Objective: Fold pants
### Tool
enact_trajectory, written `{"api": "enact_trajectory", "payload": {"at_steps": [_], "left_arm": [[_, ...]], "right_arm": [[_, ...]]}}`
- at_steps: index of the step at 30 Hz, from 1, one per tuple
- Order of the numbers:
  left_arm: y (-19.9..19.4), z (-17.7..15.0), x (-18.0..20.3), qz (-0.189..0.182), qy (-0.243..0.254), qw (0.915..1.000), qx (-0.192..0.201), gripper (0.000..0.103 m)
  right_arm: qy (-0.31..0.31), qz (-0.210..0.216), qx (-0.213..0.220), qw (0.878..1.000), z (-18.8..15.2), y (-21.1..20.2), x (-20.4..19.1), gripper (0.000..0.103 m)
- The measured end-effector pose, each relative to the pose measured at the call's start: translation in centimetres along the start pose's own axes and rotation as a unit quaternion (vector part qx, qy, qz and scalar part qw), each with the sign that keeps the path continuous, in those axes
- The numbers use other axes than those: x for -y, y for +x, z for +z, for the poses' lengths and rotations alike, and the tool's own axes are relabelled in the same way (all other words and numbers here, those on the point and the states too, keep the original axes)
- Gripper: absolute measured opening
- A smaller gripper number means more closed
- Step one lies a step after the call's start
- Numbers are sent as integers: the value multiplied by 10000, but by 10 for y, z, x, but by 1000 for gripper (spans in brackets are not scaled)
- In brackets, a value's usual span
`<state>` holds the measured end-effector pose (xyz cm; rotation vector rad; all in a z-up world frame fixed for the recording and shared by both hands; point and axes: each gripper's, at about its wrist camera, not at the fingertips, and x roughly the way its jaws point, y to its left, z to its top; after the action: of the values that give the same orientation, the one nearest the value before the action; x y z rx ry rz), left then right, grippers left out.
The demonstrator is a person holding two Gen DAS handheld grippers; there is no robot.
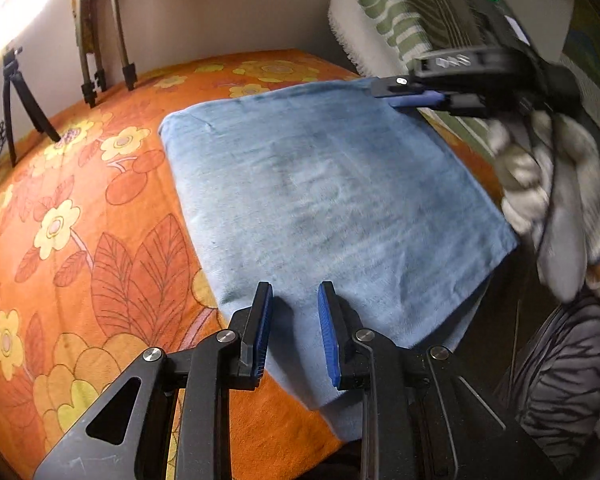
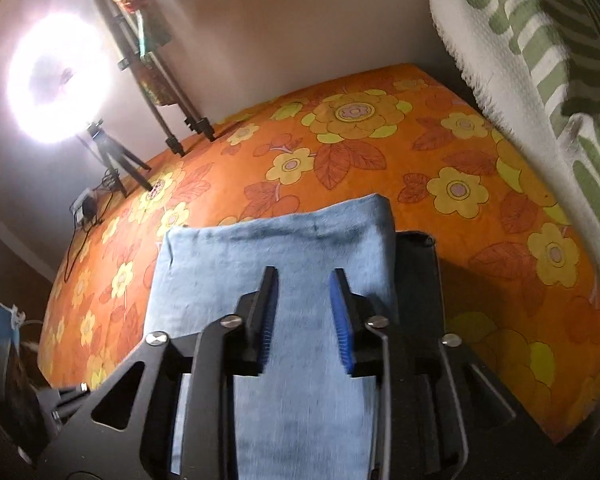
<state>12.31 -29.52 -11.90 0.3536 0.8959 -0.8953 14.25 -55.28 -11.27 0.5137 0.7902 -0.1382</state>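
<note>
Basically, near to far:

Left tool (image 1: 294, 312): jaws parted a little, nothing between the blue pads. Hangs just above the near edge of the pants, pointing down at them; released, no cloth gripped.

Right tool (image 2: 304, 300): jaws parted a bit wider than the left's, nothing pinched between them. Denim fills the gap in the right wrist view, but it lies below the pads and they don't press on it. In the left wrist view the same tool shows at the far right corner of the bundle, side-on, blurred; can't tell there if it touches the cloth.

Pants (image 1: 324, 200): light blue denim, already a compact flat rectangle w/ several layers stacked. Lie on the bed, near its front edge, one near corner hanging just past it. Edges look fairly square, top face smooth.

Progress: looks nearly done or done, judging by shape. No loose leg or waistband shows. What's left, prob.: a last fold in half or just a tidy-up of corners; can't tell which.

Bed (image 1: 80, 240): orange floral cover, carries the bundle.

Person: a sleeve (image 1: 548, 184) in pale knit behind the right tool, blurred.

Far end: tripod legs (image 2: 172, 120) and a ring light (image 2: 58, 76) by the wall, well apart from the pants.
</note>
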Motion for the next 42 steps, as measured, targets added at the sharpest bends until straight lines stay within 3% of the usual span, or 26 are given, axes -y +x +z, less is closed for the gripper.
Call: {"api": "enact_trajectory", "payload": {"at_steps": [8, 12, 16, 17, 20, 24, 30, 32, 37, 42], "left_arm": [[-6, -7, 6, 157, 214, 9996, 130, 22], [-10, -7, 5, 172, 142, 9996, 160, 22], [-15, -7, 8, 213, 202, 9993, 210, 26], [-16, -6, 8, 223, 218, 9992, 233, 32], [-19, -3, 9, 249, 235, 9990, 295, 34], [-19, 3, 7, 323, 226, 9987, 336, 38], [-15, 13, -3, 389, 99, 9984, 393, 46], [-11, 18, -13, 328, -102, 9988, 361, 59], [8, 36, -49, 17, -949, 9954, 152, 60], [23, 46, -76, -195, -1483, 9887, 23, 60]], "right_arm": [[493, -166, -224, 9984, 12, 29, 28, 29], [339, -217, -139, 9991, 13, 21, 23, 30], [-3, -381, 121, 9992, 8, -3, 20, 45], [-68, -414, 161, 9990, 7, -8, 20, 51], [-265, -509, 282, 9980, 2, -22, 26, 75], [-355, -612, 279, 9971, -2, -27, 39, 90], [-382, -377, -252, 9982, -10, -8, 48, 91], [-495, -443, -329, 9973, -11, -1, 47, 92], [-385, -515, -503, 9967, -10, 13, 53, 93], [-193, -385, -615, 9972, -3, 20, 65, 93]]}}
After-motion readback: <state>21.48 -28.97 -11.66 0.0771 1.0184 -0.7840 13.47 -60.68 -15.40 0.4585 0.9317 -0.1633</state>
